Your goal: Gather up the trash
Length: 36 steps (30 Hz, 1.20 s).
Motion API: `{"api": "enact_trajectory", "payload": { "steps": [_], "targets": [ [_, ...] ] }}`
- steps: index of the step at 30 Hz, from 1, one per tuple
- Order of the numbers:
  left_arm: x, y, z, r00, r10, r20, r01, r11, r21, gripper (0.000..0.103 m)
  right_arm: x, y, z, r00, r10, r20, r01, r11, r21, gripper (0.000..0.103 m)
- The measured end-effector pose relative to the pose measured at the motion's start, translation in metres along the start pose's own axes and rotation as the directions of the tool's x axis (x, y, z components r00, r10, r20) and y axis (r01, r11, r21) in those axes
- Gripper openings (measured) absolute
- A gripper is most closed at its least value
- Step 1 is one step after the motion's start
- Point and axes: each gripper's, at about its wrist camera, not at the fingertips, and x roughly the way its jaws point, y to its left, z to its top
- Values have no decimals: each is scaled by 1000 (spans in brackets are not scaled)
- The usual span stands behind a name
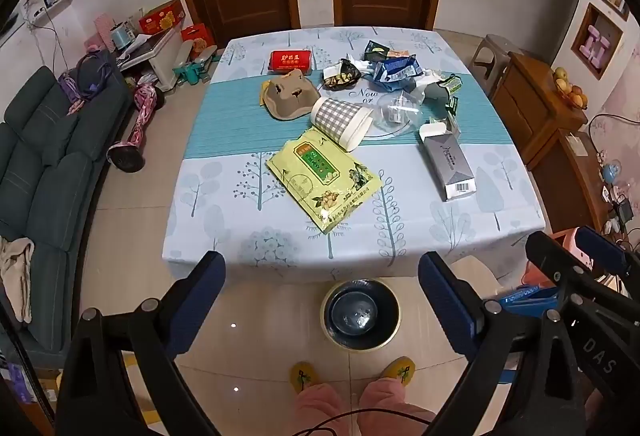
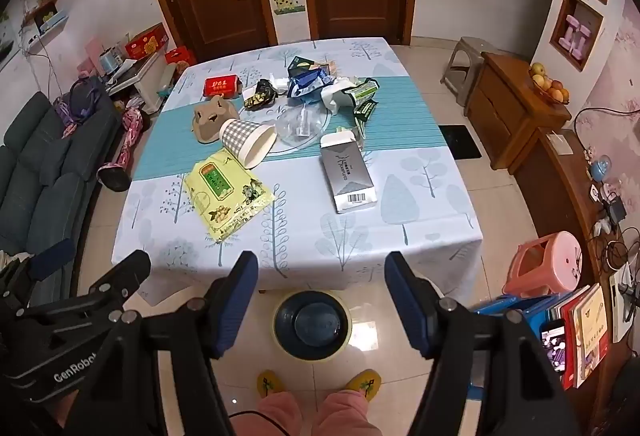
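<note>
Right, nearest: the person's yellow slippers [image 1: 304, 376] and pink trouser legs on the tiled floor. The left hand-held gripper [image 1: 322, 276] has its blue-padded jaws spread wide with nothing between them; the right hand-held gripper [image 2: 322, 274] is also apart and empty, a bit narrower. Both hang over the round dark bin with yellowish rim [image 1: 361, 314], which stands on the floor just in front of the surface with the pale tree-print cloth [image 1: 224, 203]. On it, near edge first: flat yellow-green snack bag [image 1: 322, 181], grey rectangular carton with barcode [image 1: 450, 163] to its right, tipped grey-checked paper cup [image 1: 344, 121] touching the bag's far corner. Behind: brown moulded pulp tray [image 1: 286, 97], clear crumpled plastic [image 1: 398, 111], mixed wrapper pile [image 1: 384, 69], red tissue pack [image 1: 291, 60] farthest.
</note>
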Motion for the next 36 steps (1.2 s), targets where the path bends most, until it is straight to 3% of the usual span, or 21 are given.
{"api": "enact_trajectory", "payload": {
  "steps": [23, 36],
  "targets": [
    [-4, -7, -2, 1000, -27, 5, 27, 1000, 5, 95, -7, 3, -9, 1000, -3, 14, 3, 1000, -1, 66],
    [-28, -8, 3, 998, -48, 27, 48, 999, 24, 95, -28, 3, -5, 999, -12, 34, 12, 1000, 20, 66]
  ]
}}
